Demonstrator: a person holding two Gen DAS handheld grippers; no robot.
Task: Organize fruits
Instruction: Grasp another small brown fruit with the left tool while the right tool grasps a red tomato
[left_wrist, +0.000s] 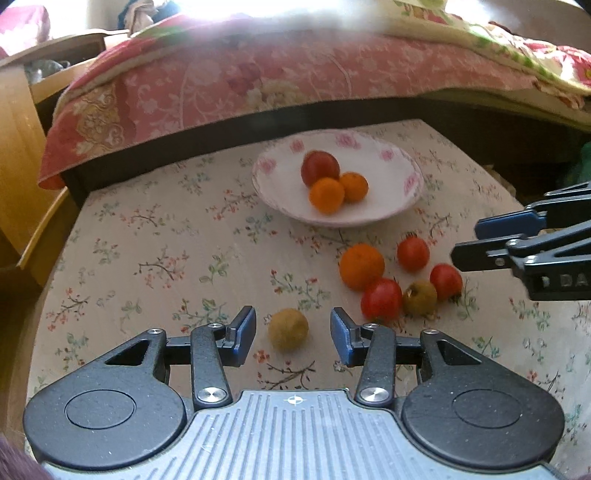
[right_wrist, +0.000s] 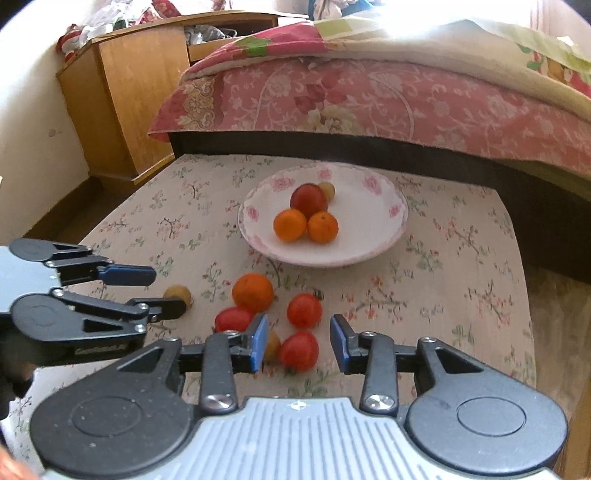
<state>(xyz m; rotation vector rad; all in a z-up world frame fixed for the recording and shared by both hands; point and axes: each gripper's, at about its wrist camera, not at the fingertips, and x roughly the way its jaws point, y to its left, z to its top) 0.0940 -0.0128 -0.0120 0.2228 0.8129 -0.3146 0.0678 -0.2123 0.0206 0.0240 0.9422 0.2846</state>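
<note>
On flowered tablecloth, by bed | L gripper fingers apart, framing brownish fruit for pickup | R gripper fingers apart round red fruit | plate holds 4, prob. destination

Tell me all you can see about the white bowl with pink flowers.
The bowl is wide, shallow, glossy white like ceramic, with pink flowers around its wavy rim. It stands upright on the flowered tablecloth, near the bed's edge. Inside lie two oranges, one dark red fruit and a small tan fruit.
</note>
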